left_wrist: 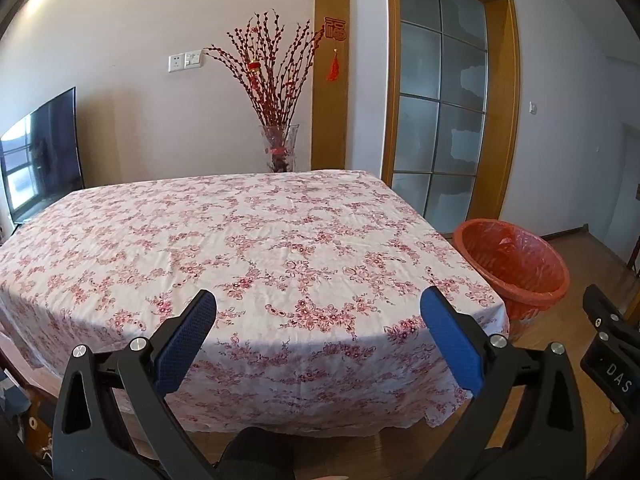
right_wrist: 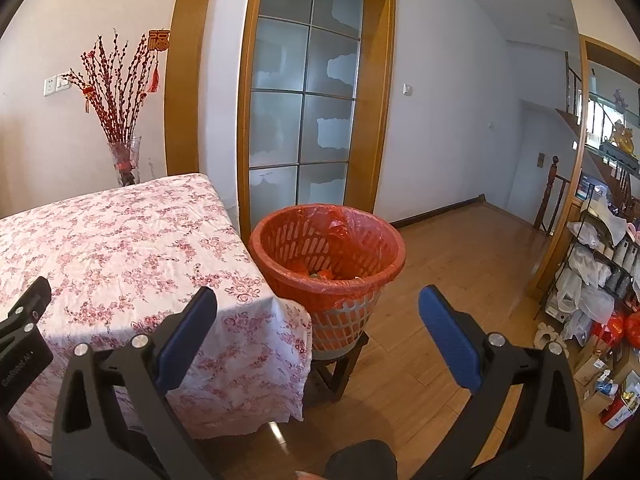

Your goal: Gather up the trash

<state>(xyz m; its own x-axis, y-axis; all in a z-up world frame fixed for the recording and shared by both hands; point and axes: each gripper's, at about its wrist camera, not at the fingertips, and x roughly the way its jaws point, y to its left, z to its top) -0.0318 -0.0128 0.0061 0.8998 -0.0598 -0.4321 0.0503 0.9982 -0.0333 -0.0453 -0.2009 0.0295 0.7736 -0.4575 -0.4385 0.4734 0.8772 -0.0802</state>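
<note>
A waste basket with a red plastic liner (right_wrist: 326,256) stands on a small wooden stool right of the table; it also shows in the left wrist view (left_wrist: 514,264). A few pieces of trash lie at its bottom. The table with a pink floral cloth (left_wrist: 256,248) carries no objects that I can see. My left gripper (left_wrist: 318,304) is open and empty above the table's near edge. My right gripper (right_wrist: 318,304) is open and empty, in front of the basket and the table's near right corner (right_wrist: 280,308).
A glass vase of red branches (left_wrist: 278,148) stands behind the table. A TV (left_wrist: 40,156) is at the far left. A frosted glass door (right_wrist: 304,120) is behind the basket. A cluttered shelf with bags and boxes (right_wrist: 596,292) lines the right wall. Wooden floor (right_wrist: 460,248) lies between.
</note>
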